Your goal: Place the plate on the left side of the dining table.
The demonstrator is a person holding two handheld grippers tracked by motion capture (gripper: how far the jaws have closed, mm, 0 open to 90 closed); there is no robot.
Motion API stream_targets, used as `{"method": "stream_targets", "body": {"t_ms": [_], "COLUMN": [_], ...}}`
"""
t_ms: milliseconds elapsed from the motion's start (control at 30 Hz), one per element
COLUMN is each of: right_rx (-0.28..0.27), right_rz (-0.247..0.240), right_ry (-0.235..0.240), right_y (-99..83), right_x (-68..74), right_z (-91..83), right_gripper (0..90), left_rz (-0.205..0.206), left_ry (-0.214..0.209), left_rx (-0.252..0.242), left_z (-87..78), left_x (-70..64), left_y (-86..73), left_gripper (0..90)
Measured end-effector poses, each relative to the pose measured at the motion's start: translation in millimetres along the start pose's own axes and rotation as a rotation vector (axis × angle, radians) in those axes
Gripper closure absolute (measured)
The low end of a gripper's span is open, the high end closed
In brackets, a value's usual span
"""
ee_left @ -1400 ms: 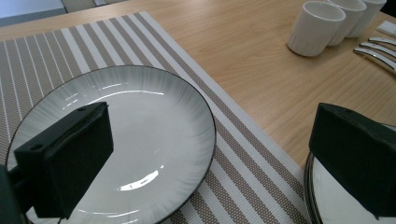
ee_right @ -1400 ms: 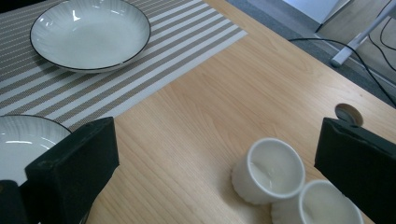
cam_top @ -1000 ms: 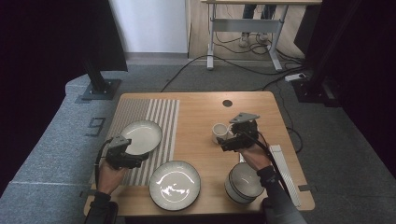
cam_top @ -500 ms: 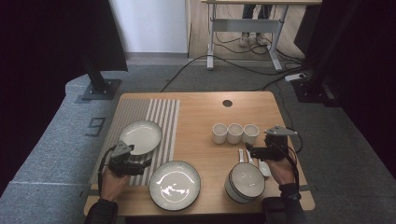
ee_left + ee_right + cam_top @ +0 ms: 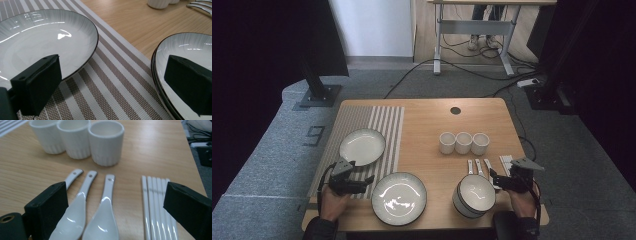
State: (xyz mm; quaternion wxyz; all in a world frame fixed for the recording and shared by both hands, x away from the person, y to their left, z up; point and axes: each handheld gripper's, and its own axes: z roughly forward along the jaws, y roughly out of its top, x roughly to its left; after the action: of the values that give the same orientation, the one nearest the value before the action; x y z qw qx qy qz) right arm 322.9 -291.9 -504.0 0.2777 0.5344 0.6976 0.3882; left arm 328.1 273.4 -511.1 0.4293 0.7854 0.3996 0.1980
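Note:
My left gripper (image 5: 363, 183) hovers open low over the striped placemat (image 5: 384, 130), between a white plate (image 5: 362, 147) on the mat and a stack of black-rimmed plates (image 5: 399, 197). In the left gripper view the plate (image 5: 42, 42) lies behind the left jaw and the plate stack (image 5: 190, 47) behind the right jaw. My right gripper (image 5: 497, 180) is open at the table's front right. Its view looks over three white spoons (image 5: 105, 212), white chopsticks (image 5: 155, 205) and three white cups (image 5: 106, 142) in a row.
Stacked bowls (image 5: 475, 195) stand just left of my right gripper, close to the front edge. The cups (image 5: 463, 142) stand mid-table behind the spoons (image 5: 479, 166). A round hole (image 5: 455, 110) marks the wooden table's far side.
My right gripper has left the cups and drawn back to the front right by the spoons and chopsticks. My left gripper slid back from the plate toward the front edge.

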Motion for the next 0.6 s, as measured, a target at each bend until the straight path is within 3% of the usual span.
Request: {"method": "stream_targets", "body": {"t_ms": [267,333,600], "right_rx": [-0.002,-0.032,-0.017], "right_rz": [0.056,0.062,0.059], "right_ry": [-0.009,-0.008,-0.005], "right_y": [-32.8,-33.2,-33.5], "right_x": [-7.3,-7.7,-7.5], "right_z": [-2.4,-5.7,-4.7], "right_gripper": [7.6,8.1,8.3], "left_rz": [0.034,0.038,0.04], "left_ry": [0.017,0.02,0.03], "left_rx": [0.019,0.022,0.009], "left_z": [3.6,4.0,1.6], "left_x": [-2.9,-3.2,-2.8], "left_y": [-4.8,-5.2,-5.4], "left_gripper": [1.2,1.3,1.3]}}
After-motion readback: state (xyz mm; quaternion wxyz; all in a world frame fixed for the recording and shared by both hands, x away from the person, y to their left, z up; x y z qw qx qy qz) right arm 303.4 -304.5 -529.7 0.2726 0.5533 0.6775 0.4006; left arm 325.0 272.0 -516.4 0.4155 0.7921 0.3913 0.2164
